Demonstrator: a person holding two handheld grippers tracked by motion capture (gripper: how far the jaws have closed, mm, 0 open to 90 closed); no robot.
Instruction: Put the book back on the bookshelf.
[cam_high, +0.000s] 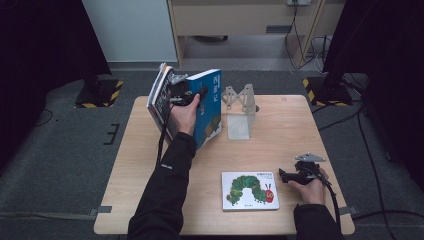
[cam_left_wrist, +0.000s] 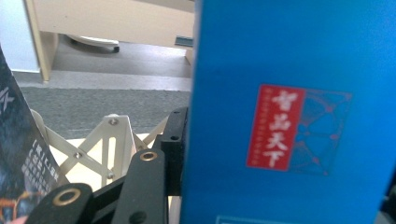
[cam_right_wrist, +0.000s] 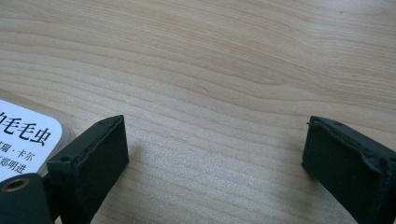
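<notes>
My left gripper (cam_high: 192, 95) is held up over the table's far left, shut on a thick blue book (cam_high: 210, 112) that stands tilted. In the left gripper view the blue book (cam_left_wrist: 289, 116), with its red label, fills the right side; one black jaw lies against its left edge and the other is mostly hidden behind it. A dark-covered book (cam_high: 157, 97) leans just left of that gripper. A white picture book with a green caterpillar (cam_high: 250, 190) lies flat near the front edge. My right gripper (cam_high: 281, 175) rests beside its right edge, open, with bare wood between the jaws (cam_right_wrist: 215, 135).
A pale folding book rack (cam_high: 240, 107) stands at the table's far middle, just right of the blue book, and appears behind the jaw as rack (cam_left_wrist: 107, 140). The wooden table (cam_high: 290, 130) has bare room on its right half. Stand bases with hazard tape sit on the floor beyond.
</notes>
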